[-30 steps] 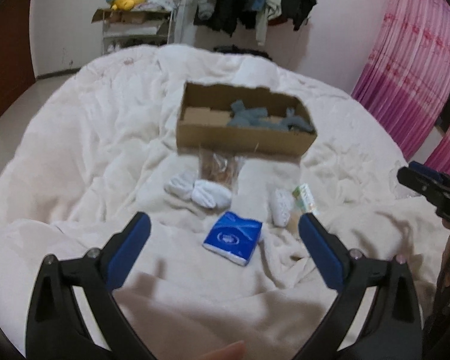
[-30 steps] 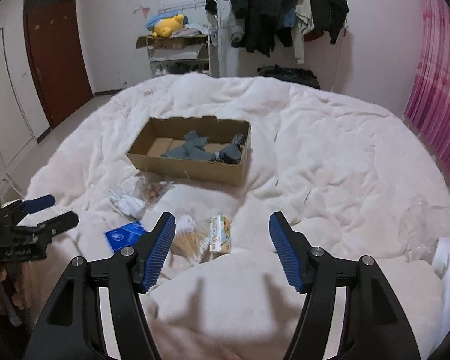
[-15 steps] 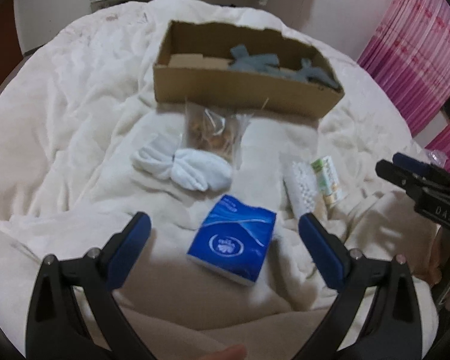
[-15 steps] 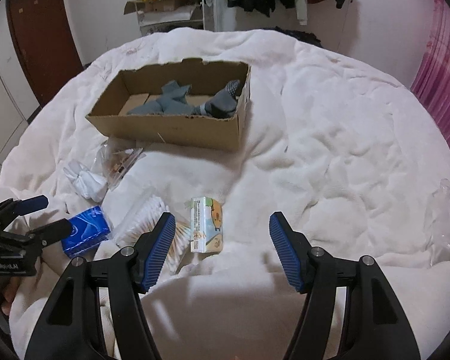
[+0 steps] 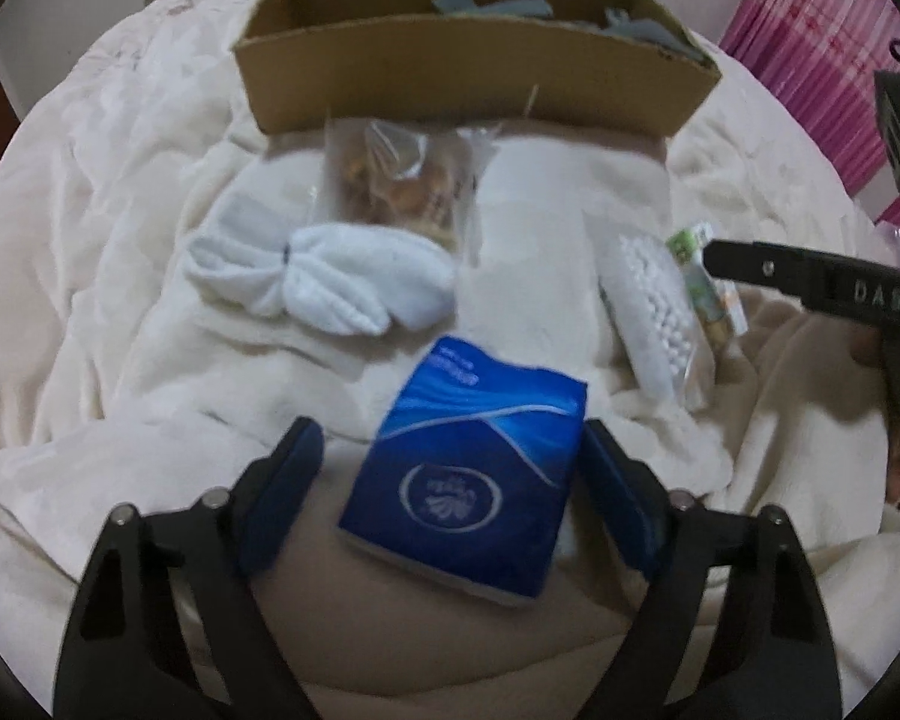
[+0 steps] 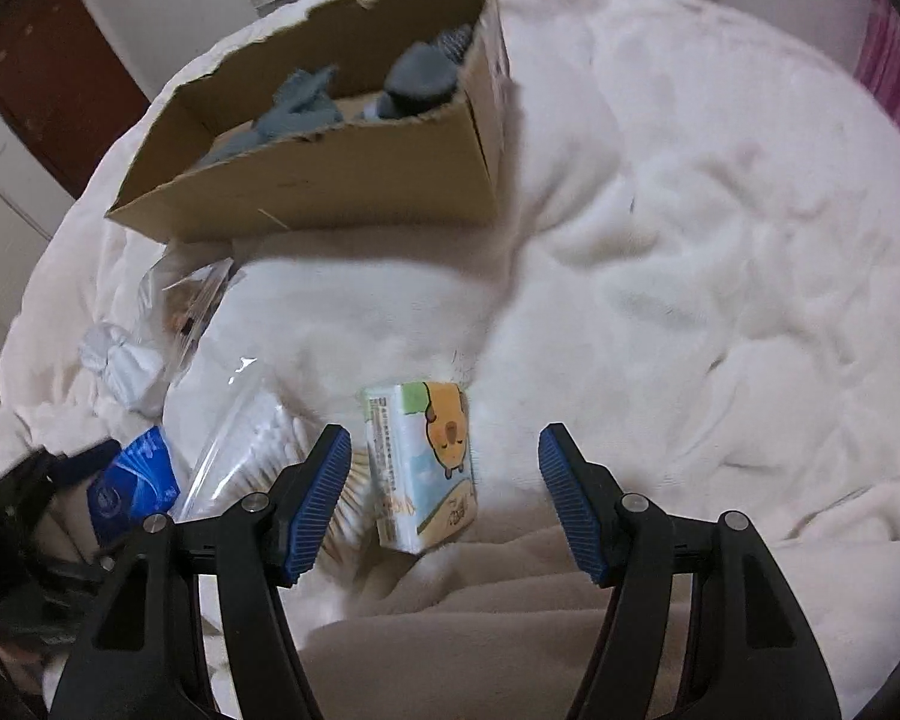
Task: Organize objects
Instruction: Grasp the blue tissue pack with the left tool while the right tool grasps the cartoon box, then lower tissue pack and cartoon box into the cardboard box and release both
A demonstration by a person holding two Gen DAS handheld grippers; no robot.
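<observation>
My left gripper is open, with its jaws on either side of a blue tissue pack lying on the white blanket. My right gripper is open around a small tissue pack with a cartoon animal. A cardboard box holding grey socks stands beyond. White socks, a clear snack bag and a bag of cotton swabs lie between the packs and the box. The blue pack also shows in the right wrist view.
The white blanket covers a round bed. A pink curtain hangs at the right. A brown door is at the far left. The right gripper's arm shows at the right of the left wrist view.
Both grippers have moved forward and down toward the bed. The blue pack now sits between the left jaws and the cartoon pack between the right jaws. Both stay open.
</observation>
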